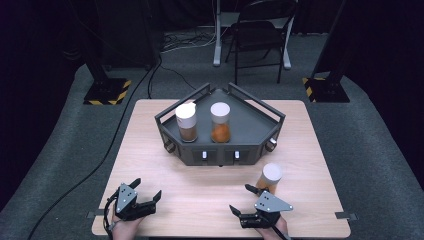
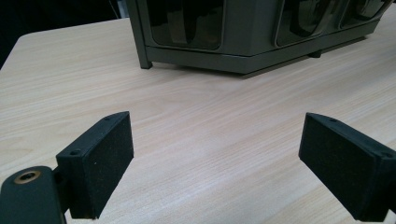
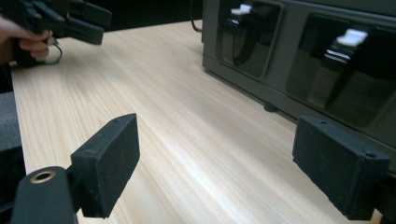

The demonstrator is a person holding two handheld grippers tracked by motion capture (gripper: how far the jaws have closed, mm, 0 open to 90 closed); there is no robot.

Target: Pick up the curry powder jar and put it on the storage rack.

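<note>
1. Left gripper point(image 1: 148, 190) rests at the near left edge of the wooden table point(image 1: 150, 165), held by a hand at the bottom of the high view; its jaws stand wide apart with bare tabletop between them
2. Left gripper view: both black pads point(image 2: 100, 161) flank empty wood grain, aimed toward the corner of the grey rack point(image 2: 243, 37), which stands apart from them
3. Right gripper point(image 1: 243, 199) sits at the near right edge of the table, jaws spread wide and gripping nothing
4. Right gripper view: its pads point(image 3: 112, 161) frame bare table, with the rack's front face point(image 3: 289, 70) and two white latches just beyond on the right; the left gripper and its hand show far off at upper left
5. Loose jar point(image 1: 270, 178), white lid and orange contents, stands upright on the table just in front of the rack's right corner, close beyond the right gripper's outer fingertip; contact cannot be told
6. Rack holds two upright white-lidded jars: one with brown contents point(image 1: 186, 122) at left, one with orange contents point(image 1: 220, 122) beside it, near but apart
</note>
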